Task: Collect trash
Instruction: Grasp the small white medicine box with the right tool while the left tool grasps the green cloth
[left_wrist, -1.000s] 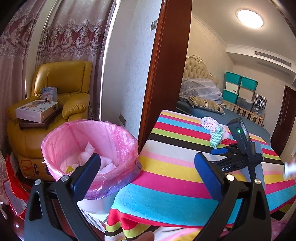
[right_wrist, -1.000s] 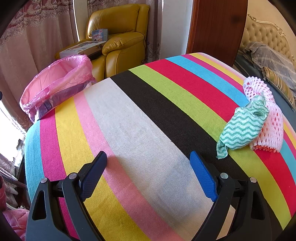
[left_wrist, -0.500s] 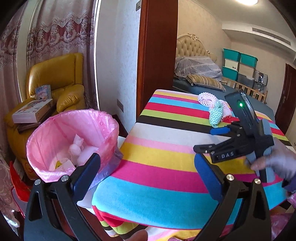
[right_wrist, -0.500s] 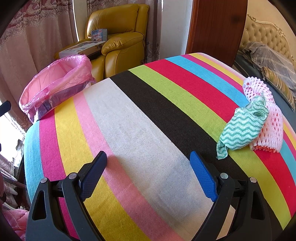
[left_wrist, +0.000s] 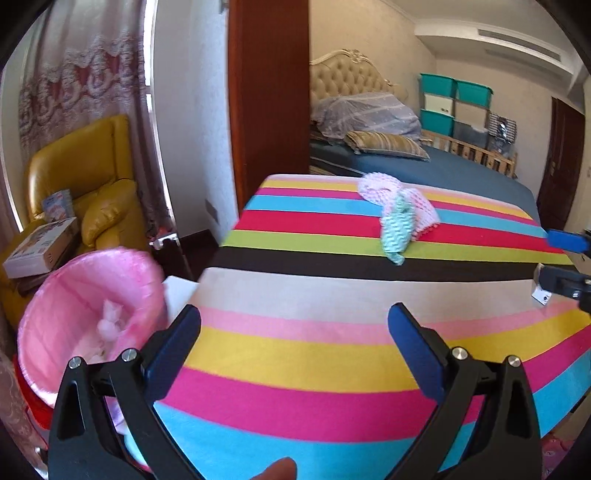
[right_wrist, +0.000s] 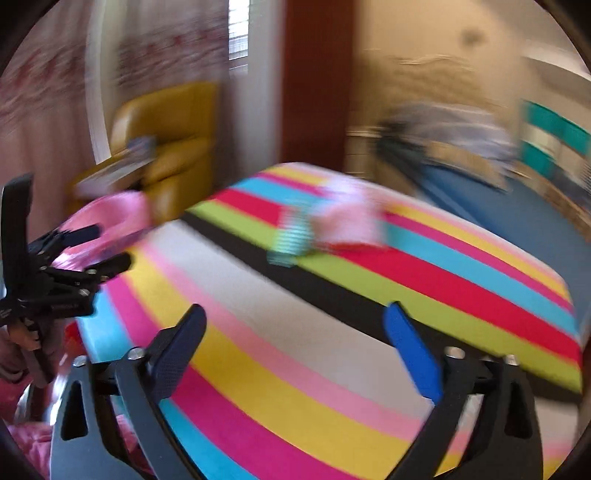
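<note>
White crumpled trash is seen in the pink-lined bin (left_wrist: 85, 314); the green-and-pink mesh wads (left_wrist: 400, 218) remain uncollected on the striped worktop (left_wrist: 314, 350), with the left gripper (left_wrist: 295, 332) wide and empty and the right gripper (right_wrist: 295, 332) just opened wide, nothing between.

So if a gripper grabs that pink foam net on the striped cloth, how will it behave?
The pink foam net looks open-meshed and crumpled, so probably light, squashy and floppy. The green wavy cloth lies draped over it and may well lift along with it.

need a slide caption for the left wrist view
Open left gripper over the striped tablecloth, green zigzag cloth and pink foam net ahead, pink-lined bin at left.
</note>
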